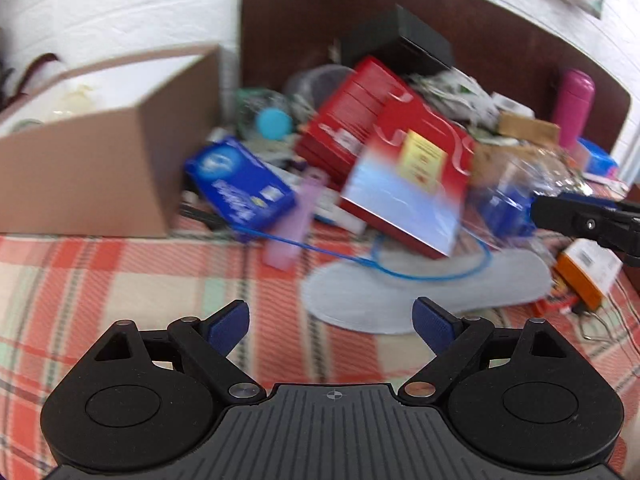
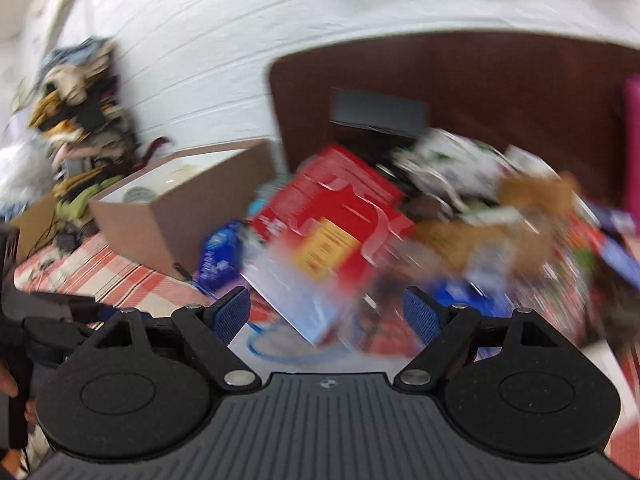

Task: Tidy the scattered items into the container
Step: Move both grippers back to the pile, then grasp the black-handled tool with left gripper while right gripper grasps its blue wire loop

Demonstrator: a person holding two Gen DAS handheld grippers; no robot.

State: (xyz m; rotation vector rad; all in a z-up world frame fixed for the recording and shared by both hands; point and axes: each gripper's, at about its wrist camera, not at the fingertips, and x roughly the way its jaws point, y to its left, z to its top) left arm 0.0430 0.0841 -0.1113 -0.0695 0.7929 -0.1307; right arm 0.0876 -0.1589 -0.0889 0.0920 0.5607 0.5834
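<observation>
The open cardboard box [image 1: 100, 152] stands at the left on the checked bedspread [image 1: 120, 272]; the right wrist view shows the box [image 2: 180, 208] too. Beside it lies a heap of scattered items: a red box [image 1: 404, 184] leaning forward, a blue pack [image 1: 240, 184], a lilac stick-shaped item [image 1: 296, 220], a blue cable loop [image 1: 432, 276] and a grey flat insole [image 1: 420, 292]. My left gripper [image 1: 330, 318] is open and empty above the bedspread, short of the insole. My right gripper [image 2: 326, 308] is open and empty, facing the red box [image 2: 328, 248].
A dark brown headboard [image 1: 480, 20] backs the heap. A black box [image 1: 404, 44] sits on top, a pink bottle [image 1: 574, 108] at the right, an orange box [image 1: 584, 268] near the right edge. A pile of clothes [image 2: 80, 120] rises left of the cardboard box.
</observation>
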